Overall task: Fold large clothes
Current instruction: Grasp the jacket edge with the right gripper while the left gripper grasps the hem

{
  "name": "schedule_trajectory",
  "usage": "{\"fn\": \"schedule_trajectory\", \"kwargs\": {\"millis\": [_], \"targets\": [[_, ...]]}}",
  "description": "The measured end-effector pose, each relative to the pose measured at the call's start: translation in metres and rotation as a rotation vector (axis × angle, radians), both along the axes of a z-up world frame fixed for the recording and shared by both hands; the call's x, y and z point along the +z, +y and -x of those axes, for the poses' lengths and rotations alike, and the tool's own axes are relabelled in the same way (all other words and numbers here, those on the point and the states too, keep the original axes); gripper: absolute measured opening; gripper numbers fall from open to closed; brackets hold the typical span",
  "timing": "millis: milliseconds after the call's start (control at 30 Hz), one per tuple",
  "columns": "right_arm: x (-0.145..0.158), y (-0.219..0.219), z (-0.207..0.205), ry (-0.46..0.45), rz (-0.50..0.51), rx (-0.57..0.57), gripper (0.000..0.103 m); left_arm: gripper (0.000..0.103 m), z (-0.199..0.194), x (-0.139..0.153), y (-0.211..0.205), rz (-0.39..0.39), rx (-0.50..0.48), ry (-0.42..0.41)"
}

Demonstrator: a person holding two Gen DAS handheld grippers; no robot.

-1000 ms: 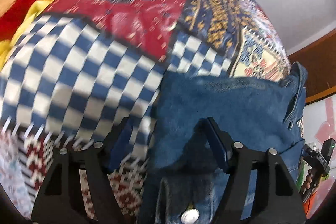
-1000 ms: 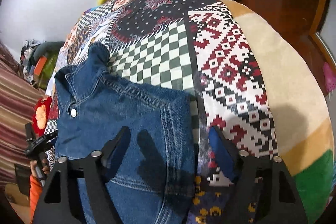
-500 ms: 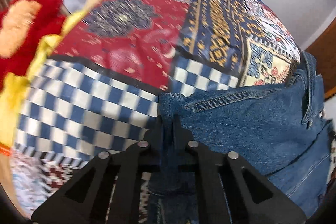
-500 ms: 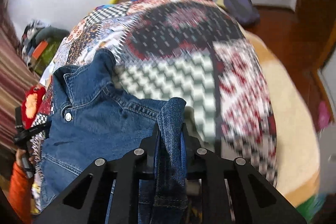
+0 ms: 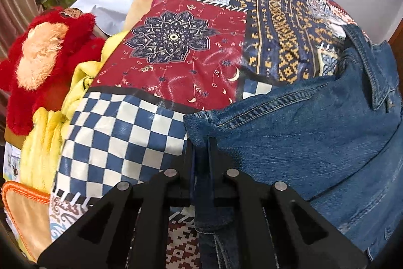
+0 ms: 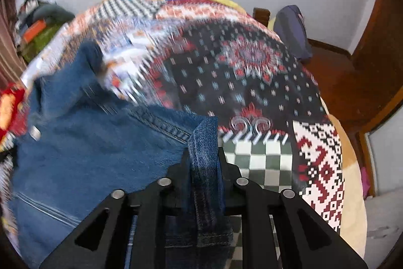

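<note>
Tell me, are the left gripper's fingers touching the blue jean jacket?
Touching. The left wrist view shows the left gripper with its fingers closed tight on a fold of the denim jacket, no gap between them.

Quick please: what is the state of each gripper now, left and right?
Left gripper: closed, pinching an edge of the denim jacket.
Right gripper: closed, pinching a fold of the same jacket.

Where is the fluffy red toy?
In the left wrist view, the red plush toy sits at the far left, beside the yellow blanket at the patchwork quilt's edge.
</note>
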State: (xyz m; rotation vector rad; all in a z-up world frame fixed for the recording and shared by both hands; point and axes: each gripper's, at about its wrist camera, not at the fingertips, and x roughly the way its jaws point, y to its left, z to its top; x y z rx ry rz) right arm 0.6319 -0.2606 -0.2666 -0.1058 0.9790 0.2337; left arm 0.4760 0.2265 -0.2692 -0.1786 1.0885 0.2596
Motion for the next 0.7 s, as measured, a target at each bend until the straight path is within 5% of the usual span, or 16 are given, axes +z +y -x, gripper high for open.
{"fn": "schedule_trajectory", "kwargs": {"millis": [267,333,367,400,700], "targets": [[-0.012,0.006,0.003,0.002,0.081,0.017,0.018,0.012,0.002,-0.004,-0.004,-0.035,-0.014,-0.005],[-0.012,0.008,0.005,-0.014,0.143,0.003,0.042,0.013,0.003,-0.004,-0.006,-0.042,-0.019,0.006],[-0.012,0.009,0.005,-0.040,0.197,-0.016,0.066,0.014,0.004,-0.004,-0.006,-0.044,-0.020,0.012],[-0.012,0.008,0.007,-0.065,0.241,-0.031,0.074,0.015,0.006,-0.004,-0.008,-0.043,-0.019,0.021],[0.022,-0.017,0.045,-0.021,0.152,-0.013,0.074,0.025,0.037,0.021,-0.031,-0.040,-0.043,0.019]]}}
